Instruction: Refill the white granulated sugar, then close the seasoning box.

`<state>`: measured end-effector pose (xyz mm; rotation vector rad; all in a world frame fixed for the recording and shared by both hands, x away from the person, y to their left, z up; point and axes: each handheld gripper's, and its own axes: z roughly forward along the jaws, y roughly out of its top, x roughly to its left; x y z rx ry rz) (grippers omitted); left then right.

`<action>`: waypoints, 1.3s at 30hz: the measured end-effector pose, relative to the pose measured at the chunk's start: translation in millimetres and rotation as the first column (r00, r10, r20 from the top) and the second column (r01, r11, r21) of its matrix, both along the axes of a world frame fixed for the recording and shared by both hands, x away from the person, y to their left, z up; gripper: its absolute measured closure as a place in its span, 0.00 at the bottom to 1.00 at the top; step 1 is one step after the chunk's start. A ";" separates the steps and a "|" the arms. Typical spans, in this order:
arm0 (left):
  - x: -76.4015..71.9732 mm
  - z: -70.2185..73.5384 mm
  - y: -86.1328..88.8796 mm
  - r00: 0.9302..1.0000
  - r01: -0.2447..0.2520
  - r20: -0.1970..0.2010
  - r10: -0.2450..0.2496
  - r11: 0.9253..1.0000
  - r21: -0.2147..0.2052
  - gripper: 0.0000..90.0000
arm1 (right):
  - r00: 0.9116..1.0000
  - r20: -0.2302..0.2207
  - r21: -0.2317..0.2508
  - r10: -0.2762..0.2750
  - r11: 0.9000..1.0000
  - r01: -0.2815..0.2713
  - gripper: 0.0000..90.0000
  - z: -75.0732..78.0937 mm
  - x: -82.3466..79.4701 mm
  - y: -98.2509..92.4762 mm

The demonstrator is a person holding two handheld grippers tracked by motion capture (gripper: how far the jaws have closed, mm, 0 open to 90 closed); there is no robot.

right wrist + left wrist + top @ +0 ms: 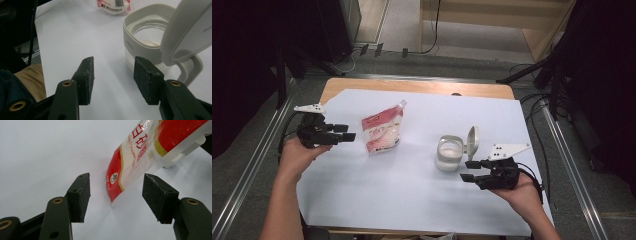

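Observation:
A red and white spouted pouch (382, 131) lies on the white sheet (412, 200), left of centre. My left gripper (348, 136) is just left of it, jaws open and empty. In the left gripper view the pouch (135, 157) lies ahead of the left gripper (116, 197), its lower corner in line with the gap between the pads. A white container (449, 152) with its flip lid (472, 140) raised stands right of centre. My right gripper (467, 171) hovers open just in front of it. In the right gripper view the container (145, 32) and lid (190, 30) sit beyond the right gripper (113, 80).
The sheet covers most of a wooden table (412, 86). Metal rails (562, 145) run along both sides, and cables (532, 100) and dark stands crowd the floor at the back and right. A person's trouser leg (30, 77) is at the sheet's near edge.

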<state>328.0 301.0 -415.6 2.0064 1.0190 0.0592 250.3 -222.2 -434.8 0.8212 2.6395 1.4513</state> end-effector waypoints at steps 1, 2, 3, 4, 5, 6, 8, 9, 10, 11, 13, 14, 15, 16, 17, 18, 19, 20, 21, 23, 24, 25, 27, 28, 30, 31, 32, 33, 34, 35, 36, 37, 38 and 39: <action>0.4 -0.3 -0.2 1.000 0.002 0.000 -0.002 1.000 -0.002 0.45 | 1.000 0.001 -0.002 0.001 1.000 -0.001 0.58 0.3 0.4 -1.4; 0.7 -0.4 -0.1 1.000 0.000 0.001 0.000 1.000 0.001 0.45 | 1.000 -0.001 0.000 -0.001 1.000 0.001 0.58 0.5 0.8 -2.7; 0.8 -0.4 -0.2 1.000 -0.001 0.003 0.001 1.000 0.002 0.45 | 1.000 0.001 -0.001 0.001 1.000 -0.001 0.58 0.8 1.4 -4.0; 1.0 -0.5 -0.1 1.000 0.000 0.000 0.000 1.000 0.000 0.45 | 1.000 -0.003 -0.004 -0.002 1.000 0.002 0.58 1.3 1.4 -5.3; 0.9 -0.5 -0.1 1.000 -0.006 -0.001 0.006 1.000 -0.001 0.45 | 1.000 0.001 -0.007 -0.002 1.000 0.002 0.58 1.6 1.9 -6.6; 0.9 -0.6 0.1 1.000 -0.006 -0.001 0.006 1.000 -0.001 0.45 | 1.000 0.006 -0.009 0.002 1.000 -0.002 0.58 2.2 2.2 -8.2; 1.5 -1.0 0.5 1.000 -0.004 0.001 0.004 1.000 -0.003 0.45 | 1.000 0.008 -0.009 0.001 1.000 -0.001 0.58 3.3 2.5 -11.4; 1.5 -1.1 0.4 1.000 -0.006 -0.001 0.006 1.000 -0.004 0.45 | 1.000 0.005 -0.008 -0.001 1.000 0.001 0.58 4.0 2.7 -13.3; 1.6 -1.4 0.3 1.000 -0.009 0.000 0.009 1.000 -0.002 0.45 | 1.000 0.006 -0.005 -0.001 1.000 0.001 0.58 4.2 3.1 -14.6; 1.7 -1.4 0.2 1.000 -0.009 -0.001 0.009 1.000 0.000 0.45 | 1.000 0.002 -0.005 -0.004 1.000 0.004 0.58 4.6 3.2 -16.4; 1.6 -1.5 -0.4 1.000 -0.008 -0.003 0.008 1.000 -0.002 0.45 | 1.000 0.001 -0.008 -0.008 1.000 0.008 0.58 4.7 4.5 -20.3; 1.6 -1.6 -0.6 1.000 -0.007 -0.004 0.007 1.000 0.000 0.45 | 1.000 -0.006 -0.009 -0.017 1.000 0.016 0.58 4.9 4.5 -22.3; 1.8 -1.6 -0.6 1.000 -0.006 -0.005 0.006 1.000 0.001 0.45 | 1.000 -0.003 -0.008 -0.020 1.000 0.020 0.58 5.0 5.1 -24.7; 1.9 -1.7 -0.8 1.000 -0.005 -0.007 0.005 1.000 0.001 0.45 | 1.000 0.000 -0.007 -0.020 1.000 0.020 0.58 5.2 5.5 -26.0; 1.9 -1.8 -1.1 1.000 -0.006 -0.006 0.006 1.000 0.002 0.45 | 1.000 -0.003 -0.005 -0.025 1.000 0.025 0.58 5.6 5.6 -27.7; 2.0 -1.8 -1.1 1.000 -0.004 -0.006 0.004 1.000 0.002 0.45 | 1.000 0.005 -0.004 -0.024 1.000 0.024 0.58 5.7 6.4 -29.1; 2.0 -1.8 -1.1 1.000 -0.004 -0.006 0.004 1.000 0.002 0.45 | 1.000 -0.002 -0.003 -0.030 1.000 0.030 0.58 6.1 6.5 -30.3; 1.9 -1.7 -1.1 1.000 -0.006 -0.006 0.006 1.000 0.002 0.45 | 0.999 -0.001 -0.001 -0.033 0.999 0.033 0.58 6.1 6.8 -31.2; 2.0 -1.7 -1.0 1.000 -0.005 -0.002 0.005 1.000 0.003 0.45 | 0.999 -0.002 0.000 -0.035 0.999 0.035 0.59 5.9 7.2 -32.1; 1.6 -1.3 -1.1 1.000 -0.007 -0.002 0.007 1.000 0.002 0.45 | 0.999 0.000 -0.001 -0.034 0.999 0.034 0.59 5.4 8.6 -34.4; 1.6 -1.2 -1.1 1.000 -0.008 -0.001 0.008 1.000 -0.001 0.45 | 0.999 -0.004 0.000 -0.035 0.999 0.035 0.60 5.3 9.4 -35.8; 1.6 -1.2 -0.9 1.000 -0.009 0.000 0.009 1.000 0.001 0.45 | 0.999 -0.005 0.002 -0.040 0.999 0.040 0.61 4.9 10.3 -36.7; 1.8 -1.2 -0.7 1.000 -0.007 -0.002 0.007 1.000 -0.002 0.45 | 0.999 0.001 0.001 -0.047 0.999 0.047 0.62 4.6 12.0 -38.8; 1.7 -1.4 -1.0 1.000 -0.010 -0.001 0.010 1.000 -0.002 0.45 | 0.998 0.003 0.001 -0.057 0.998 0.057 0.63 4.5 12.9 -40.1; 1.6 -1.3 -1.1 1.000 -0.012 0.000 0.012 1.000 0.001 0.45 | 0.997 -0.006 0.008 -0.077 0.997 0.077 0.65 3.9 15.2 -43.3; 1.6 -1.2 -1.2 1.000 -0.011 0.001 0.011 1.000 0.002 0.45 | 0.996 -0.021 0.012 -0.086 0.996 0.086 0.65 3.6 16.4 -44.6; 1.5 -1.2 -1.3 1.000 -0.007 0.003 0.007 1.000 0.005 0.45 | 0.995 -0.029 0.014 -0.096 0.995 0.097 0.66 3.3 17.5 -45.9; 1.4 -1.1 -1.4 1.000 -0.008 0.003 0.008 1.000 0.006 0.45 | 0.994 -0.029 0.018 -0.105 0.994 0.105 0.68 2.9 18.7 -47.3; 1.6 -1.2 -1.4 1.000 -0.009 0.003 0.009 1.000 0.003 0.45 | 0.993 -0.032 0.025 -0.113 0.993 0.114 0.70 3.0 19.5 -48.3; 1.7 -1.3 -1.3 1.000 -0.010 0.000 0.010 1.000 0.002 0.45 | 0.992 -0.032 0.029 -0.121 0.992 0.122 0.70 3.4 19.9 -48.9; 1.7 -1.3 -1.3 1.000 -0.010 0.000 0.010 1.000 0.004 0.45 | 0.991 -0.034 0.037 -0.126 0.991 0.128 0.73 4.0 20.7 -49.9; 1.6 -1.3 -1.5 1.000 -0.009 0.002 0.009 1.000 0.005 0.45 | 0.990 -0.031 0.046 -0.135 0.990 0.136 0.75 4.8 21.5 -50.7; 1.6 -1.3 -1.6 1.000 -0.008 0.002 0.008 1.000 0.006 0.45 | 0.989 -0.033 0.049 -0.144 0.988 0.146 0.77 5.3 22.3 -51.3; 1.7 -1.1 -1.6 1.000 -0.004 0.002 0.004 1.000 0.008 0.45 | 0.988 -0.037 0.049 -0.150 0.987 0.152 0.80 5.7 22.9 -51.6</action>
